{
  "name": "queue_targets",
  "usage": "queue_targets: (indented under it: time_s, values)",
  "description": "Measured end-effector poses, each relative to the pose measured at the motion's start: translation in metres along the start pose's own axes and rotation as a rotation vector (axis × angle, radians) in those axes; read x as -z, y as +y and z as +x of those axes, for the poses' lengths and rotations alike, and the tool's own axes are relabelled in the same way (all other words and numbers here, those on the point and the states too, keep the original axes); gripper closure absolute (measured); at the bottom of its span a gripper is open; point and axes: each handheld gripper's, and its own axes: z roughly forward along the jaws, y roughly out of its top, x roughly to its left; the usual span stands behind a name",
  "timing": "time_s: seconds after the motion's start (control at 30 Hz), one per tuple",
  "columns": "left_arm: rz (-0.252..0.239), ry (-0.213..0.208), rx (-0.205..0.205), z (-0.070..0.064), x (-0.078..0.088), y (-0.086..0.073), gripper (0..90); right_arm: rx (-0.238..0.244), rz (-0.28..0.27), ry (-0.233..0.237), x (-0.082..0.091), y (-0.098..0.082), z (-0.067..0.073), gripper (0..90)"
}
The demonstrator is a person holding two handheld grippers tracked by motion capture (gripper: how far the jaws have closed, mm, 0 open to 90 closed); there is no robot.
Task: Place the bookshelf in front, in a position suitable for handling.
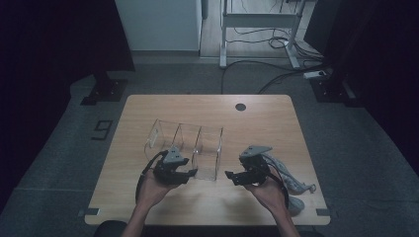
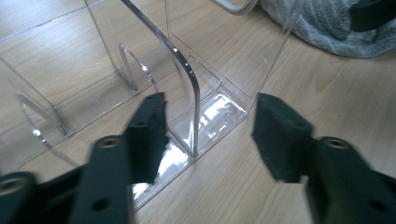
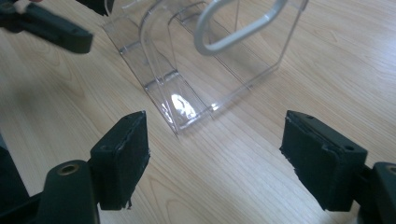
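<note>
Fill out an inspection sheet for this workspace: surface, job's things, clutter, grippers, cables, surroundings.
Surface: wooden table, light grain, round grommet hole near the far edge.
Job's things: clear acrylic organizer with several compartments, standing mid-table; a pale loop handle shows through its walls.
Clutter: grey cloth at the table's right near edge.
Grippers: left gripper open, its jaws either side of the organizer's near wall, pads off it; right gripper open over bare wood, short of the organizer.
Cables: one trails from each gripper; more lie on the floor beyond the table.
Surroundings: grey carpet, white metal frame behind, dark panels at both sides.
</note>
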Motion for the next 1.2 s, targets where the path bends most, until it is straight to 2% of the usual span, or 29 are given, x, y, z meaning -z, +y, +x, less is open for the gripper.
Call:
queue_targets:
  time_s: [0.1, 0.13, 0.2, 0.33, 0.43, 0.53, 0.57, 0.67, 0.77, 0.9, 0.93, 0.97, 1.2]
  values:
    - [-0.009, 0.006, 0.0, 0.001, 0.006, -0.002, 33.4, 0.004, -0.002, 0.006, -0.003, 0.003, 0.003, 22.8]
    - [-0.017, -0.008, 0.023, 0.004, 0.012, -0.005, 29.4, 0.005, -0.003, 0.011, -0.004, 0.006, 0.004, 22.7]
    - [-0.021, -0.006, 0.039, 0.005, 0.018, -0.007, 24.1, 0.007, -0.004, 0.016, -0.007, 0.009, 0.007, 22.7]
    - [-0.026, -0.003, 0.022, 0.004, 0.027, -0.012, 18.4, 0.01, -0.006, 0.026, -0.012, 0.015, 0.01, 22.9]
    - [-0.033, -0.004, 0.034, 0.006, 0.036, -0.018, 13.6, 0.017, -0.001, 0.026, -0.018, 0.022, 0.014, 23.0]
    - [-0.031, 0.013, 0.043, 0.011, 0.045, -0.027, 8.2, 0.02, 0.017, 0.012, -0.027, 0.028, 0.014, 23.5]
    - [-0.031, 0.02, 0.042, 0.012, 0.048, -0.029, 7.2, 0.015, 0.018, 0.008, -0.029, 0.029, 0.014, 23.7]
    - [-0.024, 0.045, 0.071, 0.022, 0.058, -0.04, 6.1, 0.008, 0.027, -0.002, -0.035, 0.032, 0.014, 25.5]
    - [-0.013, 0.067, 0.077, 0.027, 0.062, -0.046, 5.4, 0.004, 0.034, -0.003, -0.037, 0.034, 0.014, 28.1]
    - [-0.01, 0.1, 0.092, 0.036, 0.07, -0.057, 4.9, -0.001, 0.048, -0.015, -0.042, 0.036, 0.014, 35.5]
    - [-0.008, 0.106, 0.1, 0.039, 0.073, -0.06, 4.9, -0.004, 0.051, -0.011, -0.042, 0.036, 0.013, 37.0]
    - [-0.008, 0.112, 0.107, 0.04, 0.074, -0.061, 4.9, -0.01, 0.047, 0.007, -0.042, 0.035, 0.013, 42.1]
    - [-0.012, 0.149, 0.147, 0.056, 0.084, -0.073, 5.9, -0.006, 0.059, -0.011, -0.037, 0.035, 0.008, 50.1]
